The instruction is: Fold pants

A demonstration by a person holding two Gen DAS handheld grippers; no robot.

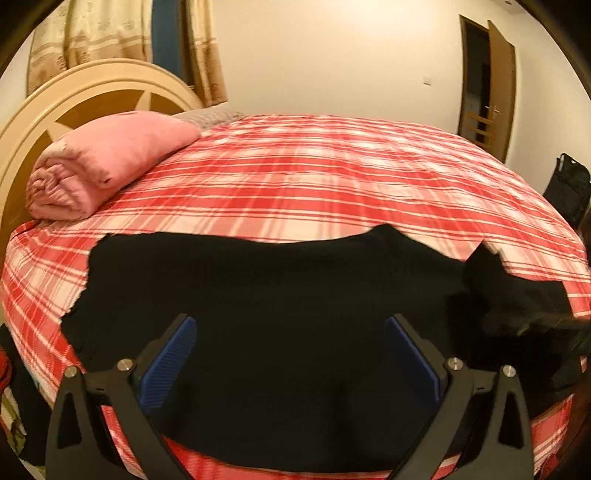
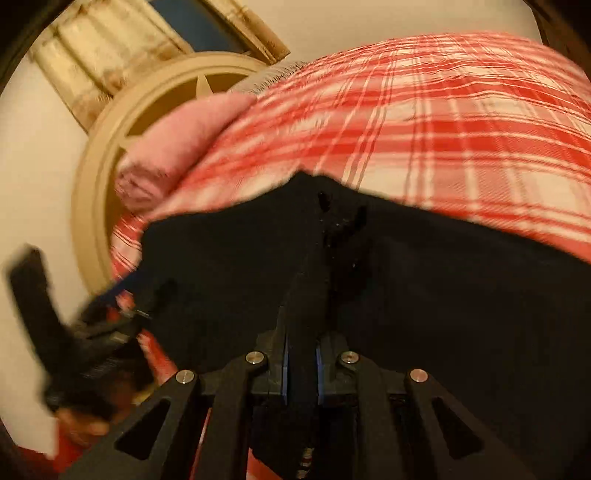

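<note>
Here we carry a pinched fold of the black pants (image 2: 424, 295) in the right gripper (image 2: 301, 369), left gripper (image 1: 288, 350) released; next, lay it squarely.

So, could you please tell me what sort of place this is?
Most likely a home bedroom: a bed with a red plaid sheet, a rounded headboard, curtains and a wooden door.

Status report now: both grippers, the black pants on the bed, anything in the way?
Left gripper open above black pants. Right gripper shut on pants fabric. Pants spread on plaid bed. Pink blanket lies apart.
</note>
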